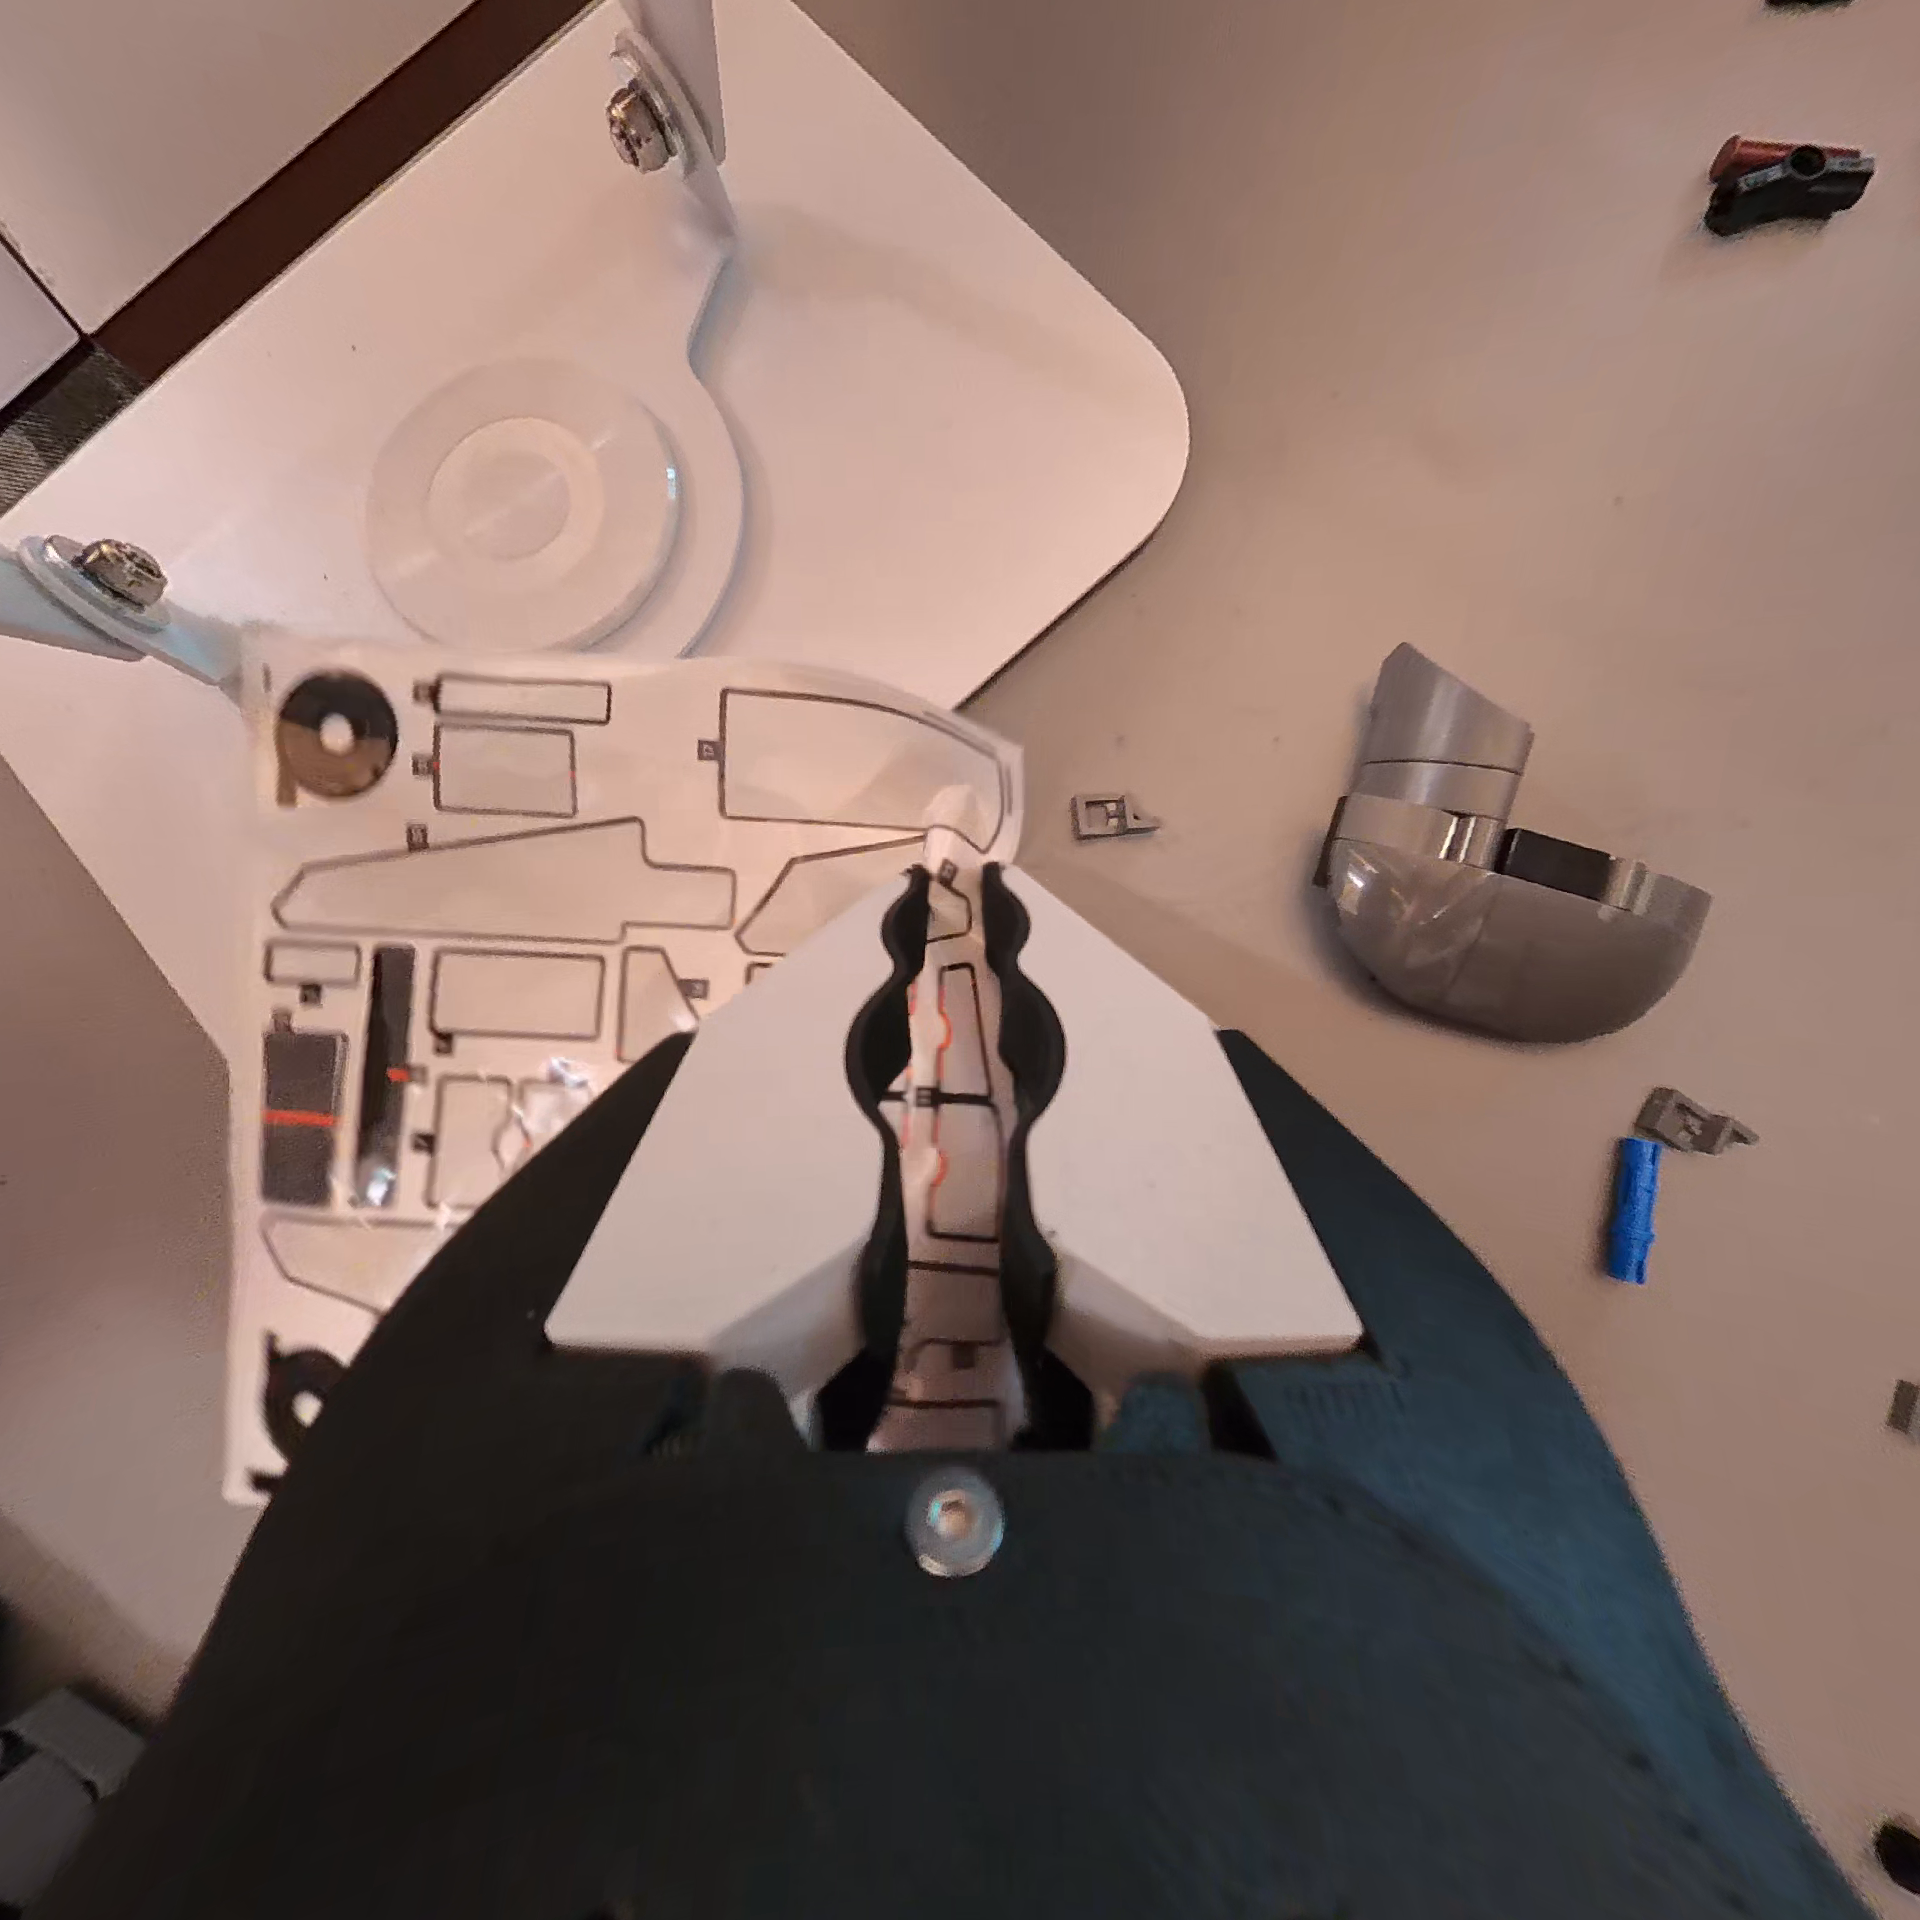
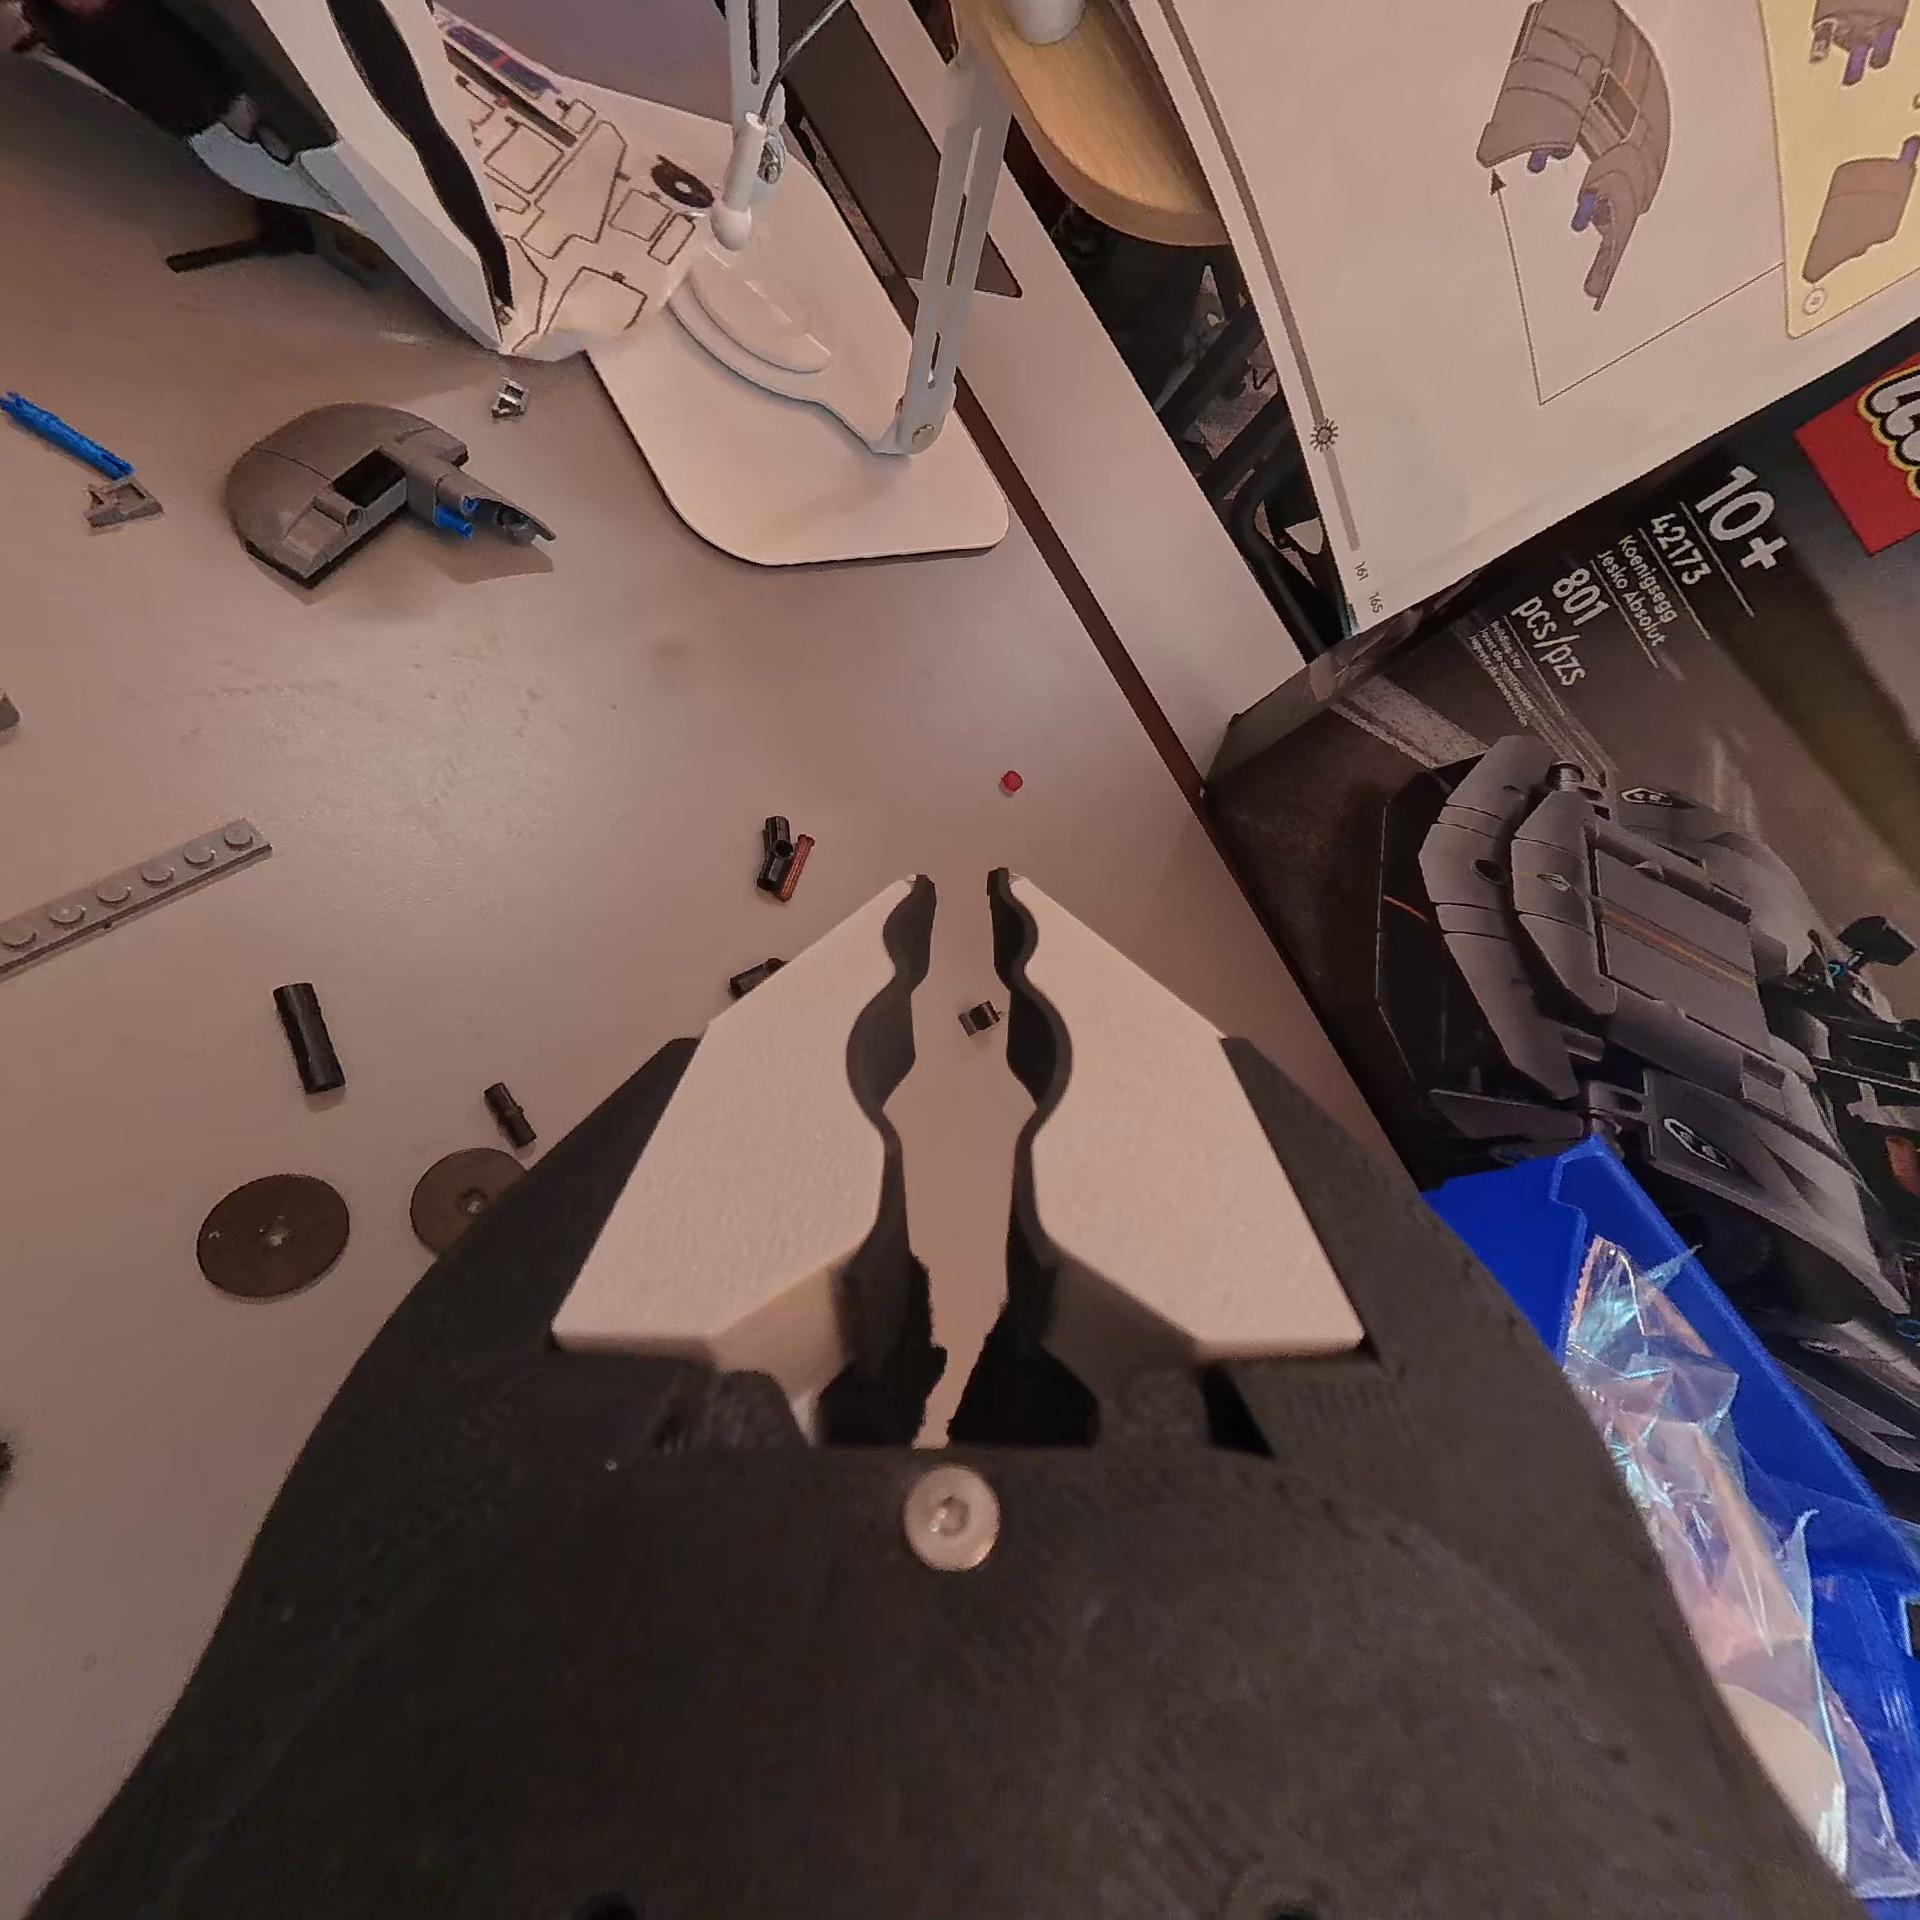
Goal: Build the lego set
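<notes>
Left gripper [image 1: 954,878] pinching a sticker sheet [image 1: 499,935] above a white lamp base [image 1: 935,436].

The fingers [image 1: 1143,1122] are closing on the sheet's right edge (the paper is running down the narrow gap between the black pads), and the sheet is hanging partly over the lamp base on the beige tabletop [image 1: 1455,468]. To the right, a grey curved Lego assembly [image 1: 1496,894] is lying apart from a blue pin [image 1: 1636,1210], which is sitting just beside a small grey connector [image 1: 1694,1127]. A black-and-red piece [image 1: 1787,185] is resting near the upper right corner.

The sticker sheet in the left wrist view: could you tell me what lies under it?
The sticker sheet, held in the left claw, overlaps the white lamp base; whatever lies beneath the sheet is covered.
</notes>
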`<state>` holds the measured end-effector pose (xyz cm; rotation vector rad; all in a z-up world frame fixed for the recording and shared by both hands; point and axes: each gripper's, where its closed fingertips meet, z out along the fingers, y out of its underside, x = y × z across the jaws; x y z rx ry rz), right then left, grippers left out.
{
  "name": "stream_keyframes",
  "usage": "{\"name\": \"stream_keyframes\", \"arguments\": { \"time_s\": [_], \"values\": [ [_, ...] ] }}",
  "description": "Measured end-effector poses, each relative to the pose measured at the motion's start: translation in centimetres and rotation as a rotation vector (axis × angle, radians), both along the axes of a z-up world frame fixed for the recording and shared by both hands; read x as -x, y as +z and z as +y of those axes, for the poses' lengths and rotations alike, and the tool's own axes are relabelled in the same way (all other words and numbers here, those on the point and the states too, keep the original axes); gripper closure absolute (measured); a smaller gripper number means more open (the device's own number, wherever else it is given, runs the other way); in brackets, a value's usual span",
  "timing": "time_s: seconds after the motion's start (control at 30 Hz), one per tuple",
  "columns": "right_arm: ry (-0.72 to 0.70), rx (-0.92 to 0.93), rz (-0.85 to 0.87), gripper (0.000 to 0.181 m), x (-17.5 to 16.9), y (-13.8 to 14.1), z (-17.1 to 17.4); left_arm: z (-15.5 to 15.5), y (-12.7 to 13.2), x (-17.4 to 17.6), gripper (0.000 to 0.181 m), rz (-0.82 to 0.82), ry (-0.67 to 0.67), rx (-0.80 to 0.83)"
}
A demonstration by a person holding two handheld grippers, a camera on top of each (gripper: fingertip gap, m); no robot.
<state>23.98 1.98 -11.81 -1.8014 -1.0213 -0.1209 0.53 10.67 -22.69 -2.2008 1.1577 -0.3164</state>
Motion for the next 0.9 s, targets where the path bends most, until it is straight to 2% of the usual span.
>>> {"name": "stream_keyframes", "arguments": {
  "time_s": [0.07, 0.2, 0.33, 0.7, 0.8, 0.9],
  "values": [
    [0.000, 0.000, 0.002, 0.171, 0.0, 0.0, 0.0, 0.1, 0.0, 0.2, 0.181, 0.015, 0.001, -0.016],
    [-0.001, -0.002, 0.002, 0.171, -0.1, 0.1, 0.0, 0.3, 0.4, 0.5, 0.181, 0.024, 0.003, -0.039],
    [-0.002, -0.005, 0.000, 0.171, -0.1, 0.1, -0.1, 0.4, 2.7, 0.6, 0.181, -0.018, 0.012, -0.096],
    [-0.002, -0.012, 0.002, 0.171, -0.1, 0.3, -0.1, 0.6, 9.3, 3.7, 0.181, -0.106, 0.065, -0.308],
    [-0.002, -0.010, 0.005, 0.171, -0.1, 0.3, -0.1, 0.5, 9.4, 4.0, 0.181, -0.096, 0.064, -0.314],
    [-0.001, -0.008, 0.004, 0.171, -0.1, 0.2, -0.1, 0.5, 8.1, 3.7, 0.181, -0.067, 0.049, -0.276]
  ]
}}
